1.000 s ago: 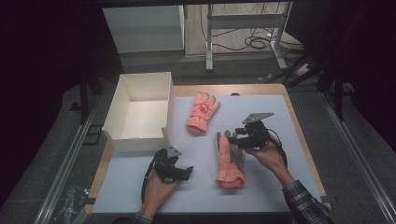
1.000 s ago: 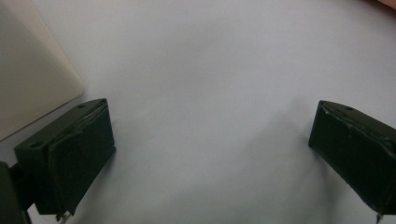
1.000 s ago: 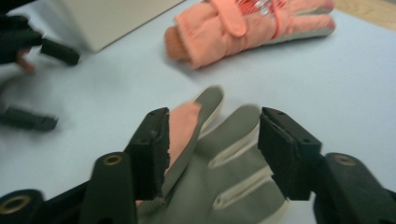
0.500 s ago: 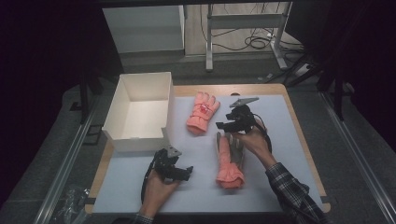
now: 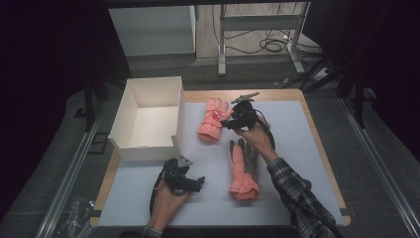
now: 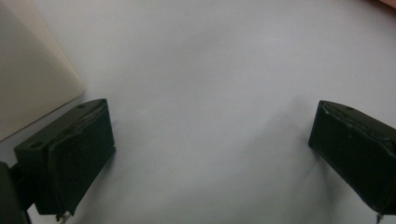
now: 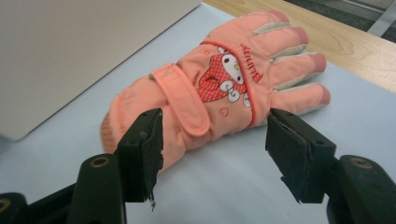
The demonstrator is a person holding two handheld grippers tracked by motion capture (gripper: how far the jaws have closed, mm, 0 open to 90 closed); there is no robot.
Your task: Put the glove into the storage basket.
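Two pink gloves lie beside the white box (image 5: 148,119) on my mat. The far glove (image 5: 213,119) sits just beside the box's right wall, long axis running away from me, fingertips pointing to the far edge, cuff toward me. My right gripper (image 7: 215,140) hovers at that cuff, jaws spread wide, empty. The near glove (image 5: 242,168) lies farther from the box. My left gripper (image 6: 205,154) rests near the box's front corner, jaws apart.

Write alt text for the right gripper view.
The open right tool points at a pink glove with a cartoon patch, lying back-up on the pale mat. A white box wall stands beside it.
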